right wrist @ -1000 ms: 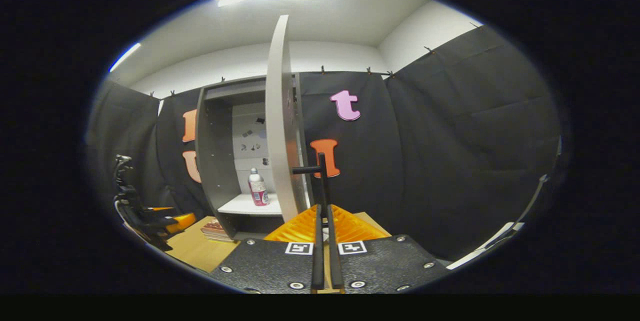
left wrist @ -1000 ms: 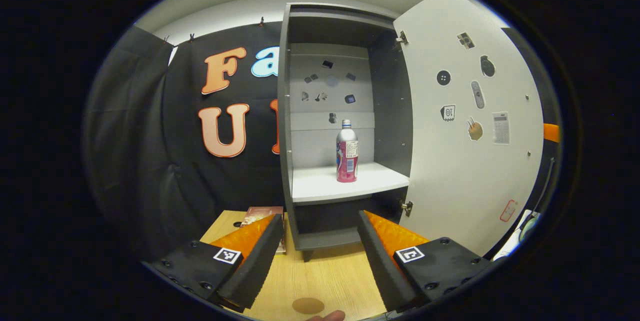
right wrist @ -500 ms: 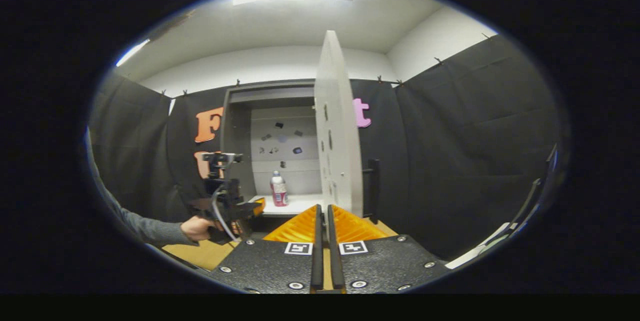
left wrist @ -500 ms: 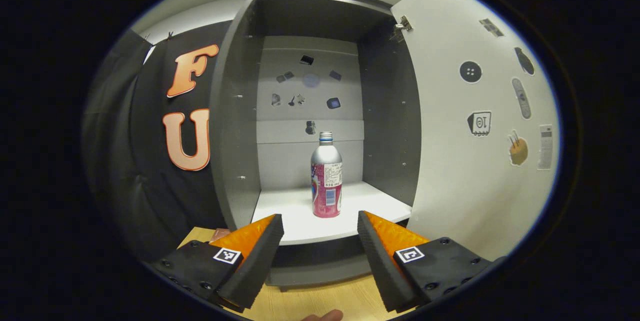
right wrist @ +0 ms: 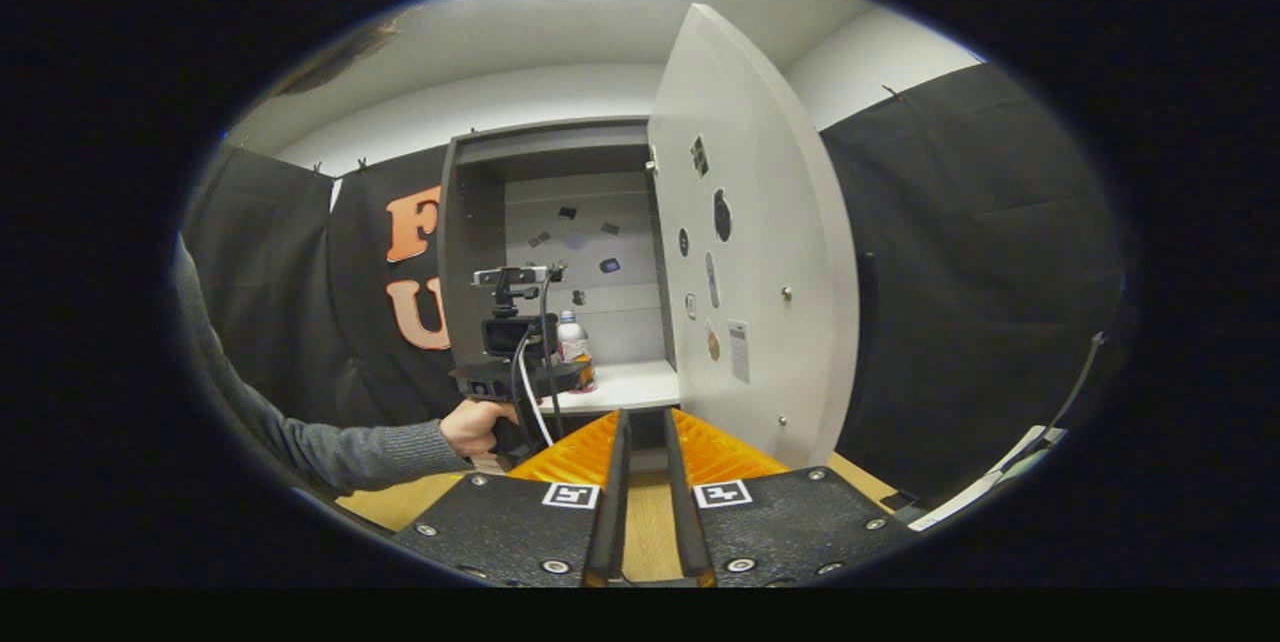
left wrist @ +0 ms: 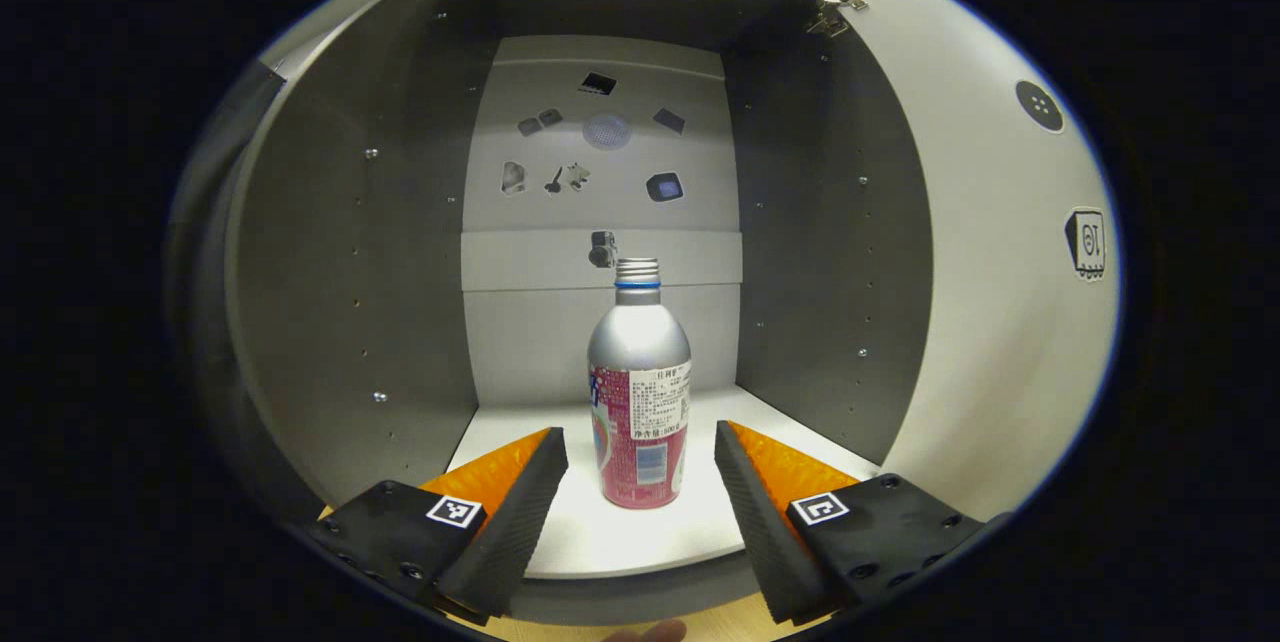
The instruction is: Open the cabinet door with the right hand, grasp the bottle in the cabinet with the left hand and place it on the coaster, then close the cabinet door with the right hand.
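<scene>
Looking along our left gripper (left wrist: 640, 452) in the left gripper view, we see its two fingers spread wide at the bottom centre of the frame, with the silver metal bottle with a pink label (left wrist: 640, 392) standing upright between them but a little beyond their tips, touching neither; open white shelf (left wrist: 620, 537) shows on both sides of the bottle, and the front edge of that shelf runs just under the fingers. The grey cabinet (left wrist: 350, 272) has its side walls at frame left and right of centre, well clear of the bottle; the white cabinet door (left wrist: 990, 272) stands swung out at the right of the frame.

In the right gripper view, a hand (right wrist: 475, 425) with a grey knitted sleeve (right wrist: 340, 447) comes in from the lower left, holding the left gripper level at the shelf front, where it partly hides the bottle (right wrist: 572, 334); our right gripper (right wrist: 640, 437) sits low at bottom centre, its fingers nearly together with a narrow gap and nothing between them, back from the door's (right wrist: 770, 252) edge; light wooden tabletop (right wrist: 385, 502) shows beneath.
</scene>
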Tool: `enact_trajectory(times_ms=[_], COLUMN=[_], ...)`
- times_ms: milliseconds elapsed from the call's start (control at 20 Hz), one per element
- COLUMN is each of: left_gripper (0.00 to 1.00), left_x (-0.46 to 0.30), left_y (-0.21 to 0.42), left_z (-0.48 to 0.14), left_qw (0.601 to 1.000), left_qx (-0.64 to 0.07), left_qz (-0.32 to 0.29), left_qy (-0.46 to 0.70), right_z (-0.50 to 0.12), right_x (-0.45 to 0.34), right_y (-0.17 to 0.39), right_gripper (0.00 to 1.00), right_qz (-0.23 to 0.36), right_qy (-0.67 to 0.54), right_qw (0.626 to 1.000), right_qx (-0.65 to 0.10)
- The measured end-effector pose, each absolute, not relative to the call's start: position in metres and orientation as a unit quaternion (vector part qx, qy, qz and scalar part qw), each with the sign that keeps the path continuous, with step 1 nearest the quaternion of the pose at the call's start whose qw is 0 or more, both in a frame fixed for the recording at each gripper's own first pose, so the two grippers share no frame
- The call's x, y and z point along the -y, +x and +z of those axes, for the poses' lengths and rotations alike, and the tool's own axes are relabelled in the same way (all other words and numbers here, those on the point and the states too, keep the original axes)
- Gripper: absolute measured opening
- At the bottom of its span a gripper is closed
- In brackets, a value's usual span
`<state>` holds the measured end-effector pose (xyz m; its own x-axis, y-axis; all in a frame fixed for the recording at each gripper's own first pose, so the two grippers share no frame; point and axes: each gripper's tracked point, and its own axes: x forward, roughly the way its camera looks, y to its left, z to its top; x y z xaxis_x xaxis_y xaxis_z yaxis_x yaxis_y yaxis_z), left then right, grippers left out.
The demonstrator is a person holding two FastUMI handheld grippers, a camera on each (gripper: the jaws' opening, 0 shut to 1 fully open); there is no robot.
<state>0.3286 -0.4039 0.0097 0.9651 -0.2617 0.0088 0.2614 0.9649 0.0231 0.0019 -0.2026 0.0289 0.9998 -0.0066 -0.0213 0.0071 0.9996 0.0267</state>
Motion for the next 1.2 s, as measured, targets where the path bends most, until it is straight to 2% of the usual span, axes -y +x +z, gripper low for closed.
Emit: enact_trajectory(times_ms=[50, 100, 150, 250, 300, 350, 400, 450, 550, 600, 700, 750, 800, 1200], left_gripper=[0.96, 0.97, 0.96, 0.96, 0.96, 0.96, 0.96, 0.96, 0.86, 0.85, 0.85, 0.85, 0.84, 0.86], left_x=[0.406, 0.406, 0.407, 0.411, 0.413, 0.416, 0.419, 0.421, 0.424, 0.423, 0.419, 0.414, 0.41, 0.364], left_y=[0.336, 0.344, 0.352, 0.368, 0.376, 0.383, 0.388, 0.392, 0.391, 0.388, 0.376, 0.365, 0.354, 0.241], left_z=[0.01, 0.009, 0.009, 0.01, 0.01, 0.013, 0.015, 0.016, 0.015, 0.016, 0.018, 0.019, 0.022, 0.009], left_qw=[0.991, 0.991, 0.991, 0.991, 0.991, 0.991, 0.991, 0.991, 0.99, 0.991, 0.991, 0.991, 0.99, 0.989], left_qx=[0.006, 0.006, 0.007, 0.008, 0.009, 0.013, 0.014, 0.017, 0.012, 0.013, 0.018, 0.023, 0.03, 0.051], left_qz=[-0.133, -0.132, -0.131, -0.132, -0.133, -0.131, -0.134, -0.134, -0.137, -0.136, -0.135, -0.132, -0.135, -0.142], left_qy=[0.01, 0.01, 0.01, 0.009, 0.01, 0.011, 0.012, 0.011, 0.012, 0.009, 0.006, 0.007, 0.007, 0.012], right_z=[0.025, 0.021, 0.02, 0.017, 0.014, 0.012, 0.007, 0.003, -0.004, -0.006, -0.008, -0.01, -0.013, -0.034], right_x=[0.196, 0.191, 0.188, 0.181, 0.179, 0.178, 0.179, 0.18, 0.184, 0.185, 0.188, 0.19, 0.192, 0.194], right_y=[0.01, 0.017, 0.022, 0.028, 0.032, 0.033, 0.035, 0.037, 0.039, 0.038, 0.035, 0.033, 0.028, -0.019], right_gripper=[0.21, 0.21, 0.17, 0.17, 0.21, 0.17, 0.23, 0.23, 0.23, 0.23, 0.23, 0.19, 0.23, 0.34], right_qz=[0.001, 0.005, 0.007, 0.012, 0.012, 0.012, 0.01, 0.008, 0.002, 0.0, -0.004, -0.006, -0.008, -0.004], right_qy=[0.013, 0.012, 0.008, 0.003, 0.001, 0.0, 0.002, 0.005, 0.01, 0.014, 0.025, 0.029, 0.032, 0.06], right_qw=[1.0, 1.0, 0.999, 0.999, 0.999, 0.999, 0.999, 0.998, 0.997, 0.997, 0.997, 0.997, 0.996, 0.994], right_qx=[-0.018, -0.025, -0.03, -0.037, -0.041, -0.046, -0.053, -0.061, -0.071, -0.073, -0.075, -0.076, -0.077, -0.093])
